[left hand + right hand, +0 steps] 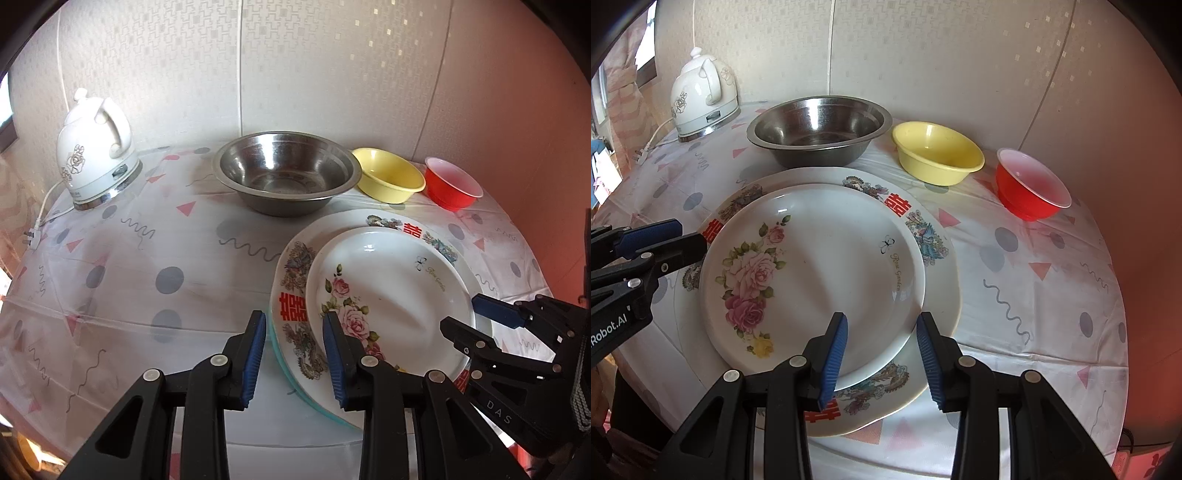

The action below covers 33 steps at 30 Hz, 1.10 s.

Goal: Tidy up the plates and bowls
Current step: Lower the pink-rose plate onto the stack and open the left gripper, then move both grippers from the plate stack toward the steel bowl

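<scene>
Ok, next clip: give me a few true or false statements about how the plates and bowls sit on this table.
1. The rose-patterned white plate lies on top of the larger plate with red characters on its rim. True.
2. The yellow plastic bowl is nested inside the stainless steel bowl. False: it stands on the tablecloth beside the steel bowl.
3. The red bowl with a white inside stands apart from the other bowls. True.
4. The white kettle stands between the yellow and red bowls. False: it stands at the far left, beyond the steel bowl.
5. The plates are stacked in the steel bowl. False: they lie on the tablecloth before it.
</scene>
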Each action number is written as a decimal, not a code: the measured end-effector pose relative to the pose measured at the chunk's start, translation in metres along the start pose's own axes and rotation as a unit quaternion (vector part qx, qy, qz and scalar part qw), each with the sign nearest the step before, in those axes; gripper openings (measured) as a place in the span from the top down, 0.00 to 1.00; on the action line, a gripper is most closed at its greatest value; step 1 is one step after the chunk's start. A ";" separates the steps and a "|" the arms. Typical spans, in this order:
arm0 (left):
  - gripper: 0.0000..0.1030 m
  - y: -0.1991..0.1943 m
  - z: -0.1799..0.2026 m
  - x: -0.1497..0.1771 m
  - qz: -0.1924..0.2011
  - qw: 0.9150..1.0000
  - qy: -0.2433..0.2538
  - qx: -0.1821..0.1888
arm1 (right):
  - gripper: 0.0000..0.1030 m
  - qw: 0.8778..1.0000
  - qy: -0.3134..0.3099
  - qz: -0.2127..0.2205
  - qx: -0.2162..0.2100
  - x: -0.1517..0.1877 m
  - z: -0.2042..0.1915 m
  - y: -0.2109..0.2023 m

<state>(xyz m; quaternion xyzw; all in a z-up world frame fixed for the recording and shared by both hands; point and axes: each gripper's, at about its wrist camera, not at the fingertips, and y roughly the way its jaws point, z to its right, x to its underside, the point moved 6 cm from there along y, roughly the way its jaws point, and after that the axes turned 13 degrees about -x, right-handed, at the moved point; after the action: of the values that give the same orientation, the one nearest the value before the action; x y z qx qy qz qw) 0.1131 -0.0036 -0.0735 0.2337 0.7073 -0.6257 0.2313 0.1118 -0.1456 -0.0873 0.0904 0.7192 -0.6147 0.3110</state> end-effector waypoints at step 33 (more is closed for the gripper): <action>0.69 -0.006 -0.111 0.004 -0.010 0.975 -0.146 -0.165 | 0.61 0.990 0.097 0.073 -0.071 -0.002 0.006 -0.015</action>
<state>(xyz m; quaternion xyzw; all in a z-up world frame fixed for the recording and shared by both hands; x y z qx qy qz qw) 0.1026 0.1059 -0.0590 0.0916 0.7614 -0.5303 0.3616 0.1079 -0.1544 -0.0740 0.1799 0.7791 -0.5261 0.2897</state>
